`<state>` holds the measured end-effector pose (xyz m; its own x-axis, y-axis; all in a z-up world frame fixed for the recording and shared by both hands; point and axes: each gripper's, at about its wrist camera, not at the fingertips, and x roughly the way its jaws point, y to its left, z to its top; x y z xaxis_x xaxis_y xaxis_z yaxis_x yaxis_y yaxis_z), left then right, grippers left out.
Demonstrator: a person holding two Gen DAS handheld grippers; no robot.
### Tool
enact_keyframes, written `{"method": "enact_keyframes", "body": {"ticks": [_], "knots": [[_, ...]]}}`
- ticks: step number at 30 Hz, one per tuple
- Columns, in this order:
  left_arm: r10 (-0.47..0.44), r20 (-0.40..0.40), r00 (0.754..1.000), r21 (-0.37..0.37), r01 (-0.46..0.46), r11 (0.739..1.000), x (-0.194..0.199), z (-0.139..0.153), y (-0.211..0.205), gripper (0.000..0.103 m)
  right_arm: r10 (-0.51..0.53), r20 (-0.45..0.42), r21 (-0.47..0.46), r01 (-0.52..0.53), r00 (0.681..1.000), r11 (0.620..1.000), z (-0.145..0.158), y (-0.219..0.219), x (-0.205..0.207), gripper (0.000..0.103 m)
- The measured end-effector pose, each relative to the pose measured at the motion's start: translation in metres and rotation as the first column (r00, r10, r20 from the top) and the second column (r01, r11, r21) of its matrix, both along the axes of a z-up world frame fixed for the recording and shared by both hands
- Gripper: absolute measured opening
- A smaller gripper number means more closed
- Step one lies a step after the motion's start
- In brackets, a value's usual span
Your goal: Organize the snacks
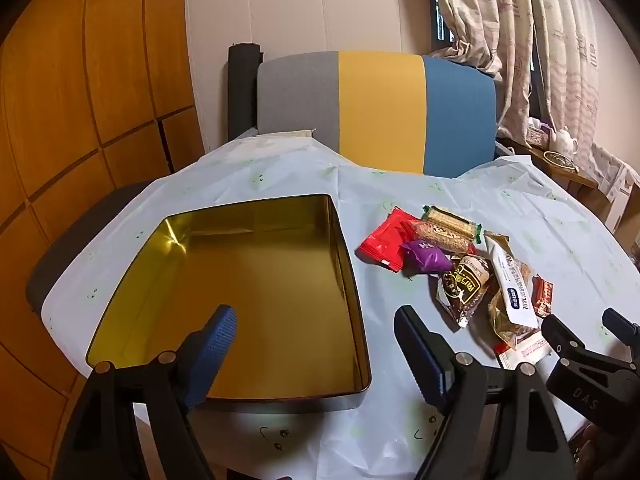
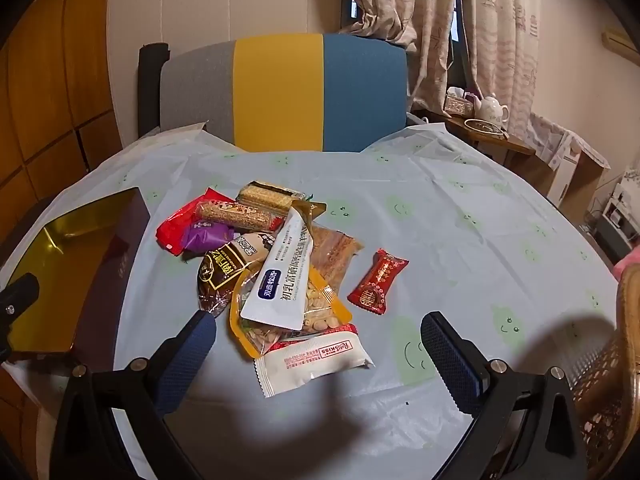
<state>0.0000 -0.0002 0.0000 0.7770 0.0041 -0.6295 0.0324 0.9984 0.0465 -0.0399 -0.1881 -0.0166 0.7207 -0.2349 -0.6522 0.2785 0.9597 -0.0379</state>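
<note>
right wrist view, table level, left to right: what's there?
Gold tin → red packet → purple packet → white pouch → red candy → wicker chair at the right edge.

- Warm, dim indoor light from overhead.
- Glare on the gold tin (image 1: 256, 280) floor.
- Soft dark shadows across the tablecloth (image 2: 460, 216).
- Strong fisheye bending, black corners.
</note>
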Motion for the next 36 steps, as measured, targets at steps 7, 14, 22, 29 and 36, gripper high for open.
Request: {"method": "enact_keyframes", "body": {"ticks": [7, 14, 22, 29, 36], "knots": [[0.005, -0.003, 1.0, 0.004, -0.005, 1.0, 0.002, -0.001, 0.0, 0.083, -0.004, 0.009, -0.012, 0.004, 1.0, 1.0, -0.001, 0.003, 0.0, 0.103], [-0.011, -0.017, 1.0, 0.0, 0.011, 1.0, 0.003, -0.007, -0.002, 0.083, -0.001, 0.008, -0.019, 0.002, 1.0, 1.0, 0.002, 0.006, 0.002, 0.103], [-0.019, -0.027, 0.999, 0.014, 0.019, 1.0, 0.003, -0.01, -0.003, 0.083, 0.011, 0.024, -0.038, -0.01, 1.0, 0.999, 0.001, 0.002, 0.001, 0.103], [-0.021, -0.027, 0.999, 0.021, 0.022, 1.0, 0.003, -0.009, -0.006, 0.083, 0.011, 0.029, -0.033, -0.01, 1.0, 0.999, 0.002, 0.0, 0.0, 0.103], [-0.023, -0.026, 0.999, 0.023, 0.024, 0.999, 0.001, -0.008, -0.006, 0.083, 0.008, 0.038, -0.036, -0.007, 0.999, 0.999, 0.004, -0.002, -0.001, 0.103]]}}
